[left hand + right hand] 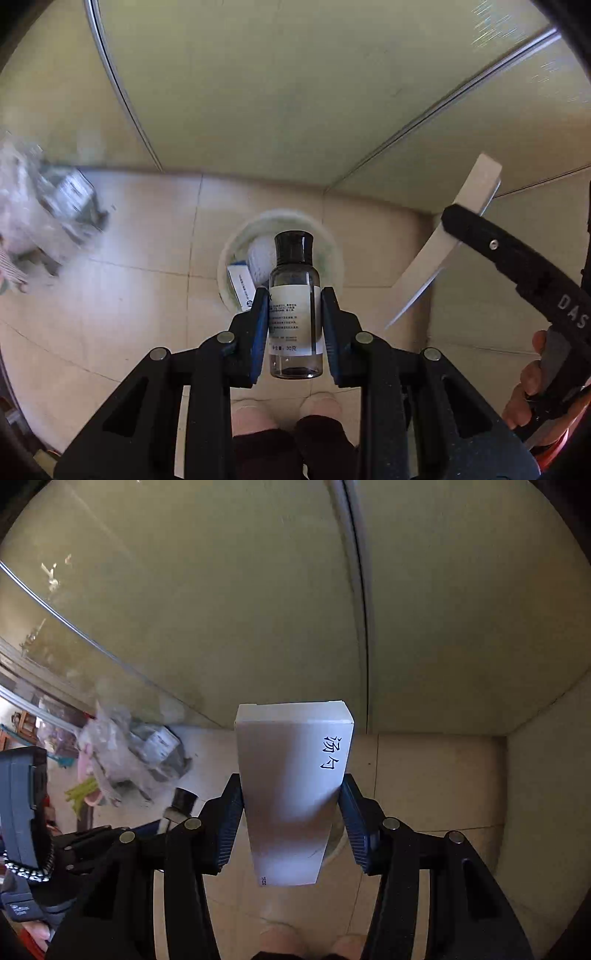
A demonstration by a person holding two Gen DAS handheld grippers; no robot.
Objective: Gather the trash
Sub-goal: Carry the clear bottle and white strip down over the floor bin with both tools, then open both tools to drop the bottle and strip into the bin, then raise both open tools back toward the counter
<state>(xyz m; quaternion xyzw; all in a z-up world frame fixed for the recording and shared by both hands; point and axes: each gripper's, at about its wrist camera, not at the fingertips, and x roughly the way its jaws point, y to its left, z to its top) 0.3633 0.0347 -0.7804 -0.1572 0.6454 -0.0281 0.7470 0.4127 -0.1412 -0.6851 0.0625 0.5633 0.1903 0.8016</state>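
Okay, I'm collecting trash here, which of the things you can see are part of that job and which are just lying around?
Part of the job:
- small bottle, clamped in the left gripper
- white carton, clamped in the right gripper
- round bin on the floor, already holding a small box

Just lying about:
- heap of clear plastic bags by the glass door
- green and pink items beside it

Left gripper [294, 314] jaws clamp a small bottle [294, 314] above the bin [334, 254]
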